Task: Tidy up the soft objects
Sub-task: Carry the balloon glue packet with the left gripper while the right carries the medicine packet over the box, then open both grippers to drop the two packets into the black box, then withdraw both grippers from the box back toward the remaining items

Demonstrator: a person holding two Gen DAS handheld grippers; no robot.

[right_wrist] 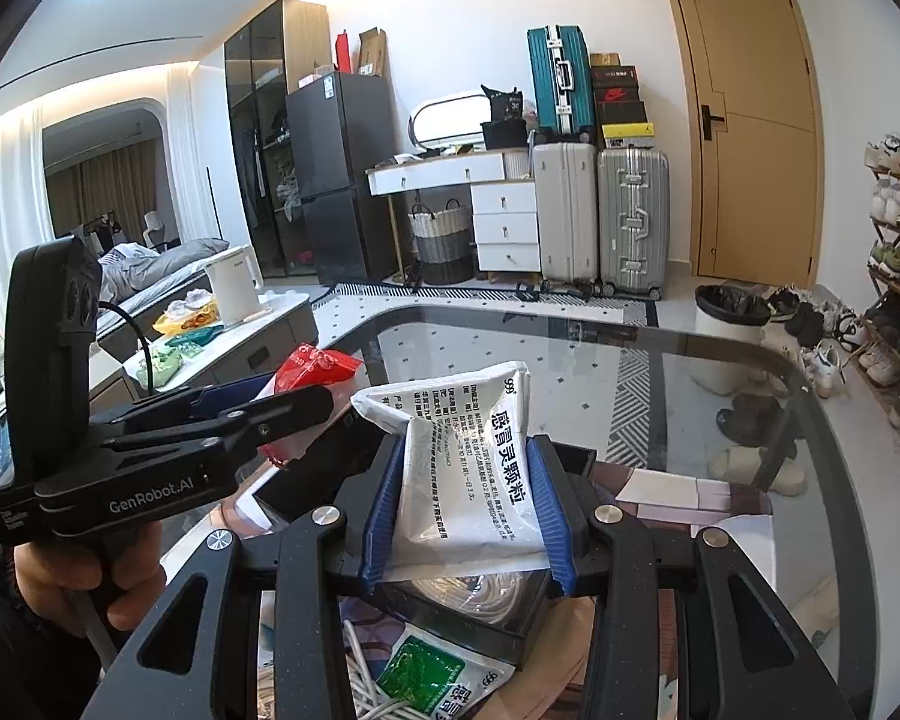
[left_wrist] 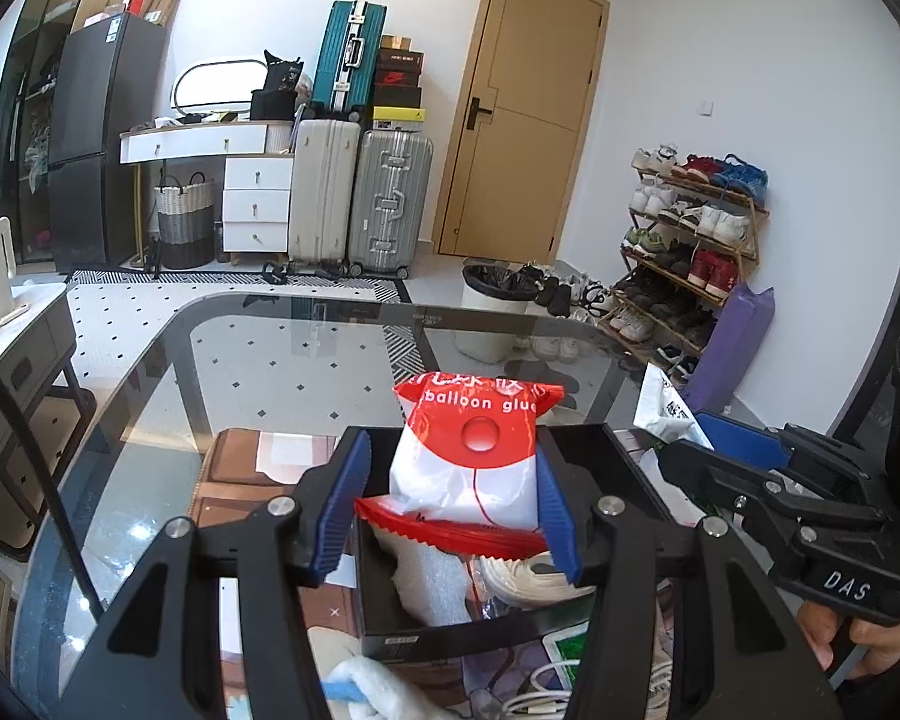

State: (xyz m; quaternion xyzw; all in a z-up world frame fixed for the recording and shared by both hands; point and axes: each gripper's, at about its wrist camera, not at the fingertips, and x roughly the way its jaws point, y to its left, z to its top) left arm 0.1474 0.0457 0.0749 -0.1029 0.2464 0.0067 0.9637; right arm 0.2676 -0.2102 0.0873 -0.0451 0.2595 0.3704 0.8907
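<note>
Balloon glue packet (left_wrist: 471, 456), red and white, is clamped between the blue fingers (left_wrist: 339, 504) of the left gripper (left_wrist: 450, 510), held upright over the open black box (left_wrist: 621, 462) on the glass desk (left_wrist: 150, 420). It looks light and puffy; the film dents where the pads press, so it should give rather than resist, and the glossy skin may slide if the squeeze eases. Mid-body, where it is held now, seems the best place; the crimped red ends would fold. In the right gripper (right_wrist: 468, 510) a white medicine sachet (right_wrist: 468, 468) is pinched at its lower half, fingers together on it, its top flopping over to one side. Thin and limp, it will bend wherever unsupported. A coiled white cable (right_wrist: 486, 594) and a foam piece (left_wrist: 426, 588) already lie in the box, so both packets should drop in gently
</note>
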